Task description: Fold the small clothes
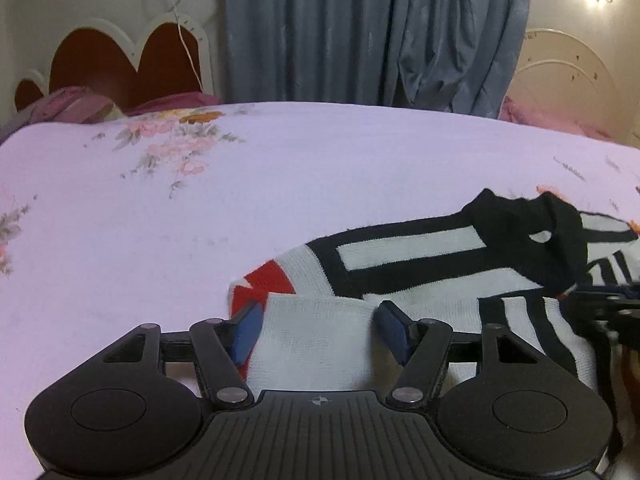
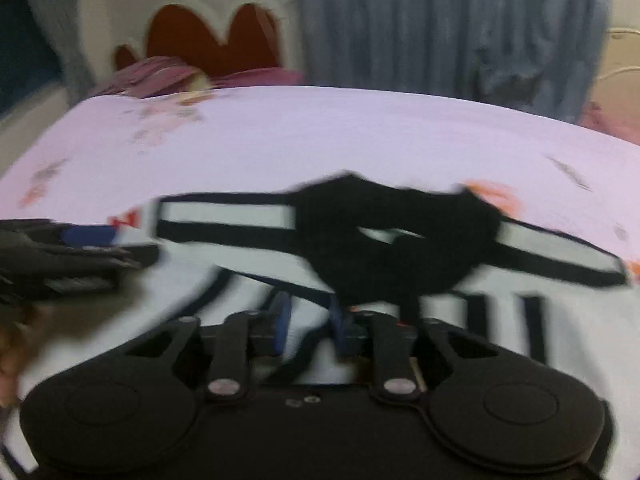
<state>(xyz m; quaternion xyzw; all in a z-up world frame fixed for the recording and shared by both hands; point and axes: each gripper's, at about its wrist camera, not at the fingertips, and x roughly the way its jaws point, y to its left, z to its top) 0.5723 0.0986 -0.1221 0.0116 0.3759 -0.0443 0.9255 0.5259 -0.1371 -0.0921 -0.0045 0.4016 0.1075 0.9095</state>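
Observation:
A small white knit sweater [image 1: 420, 276] with black stripes, a black collar [image 1: 532, 232] and a red patch [image 1: 268, 280] lies on the bed. My left gripper [image 1: 318, 332] is open, its blue pads either side of a folded white part of the sweater. In the blurred right wrist view the sweater [image 2: 224, 218] lies spread with the collar [image 2: 384, 236] in the middle. My right gripper [image 2: 310, 326] has its pads close together with white striped fabric between them. The left gripper [image 2: 60, 252] shows at the left edge there.
The bed has a pale pink floral sheet [image 1: 240, 184]. A heart-shaped red headboard [image 1: 120, 64] and pink pillows [image 1: 72, 106] stand at the far left. Grey-blue curtains [image 1: 380, 32] hang behind the bed.

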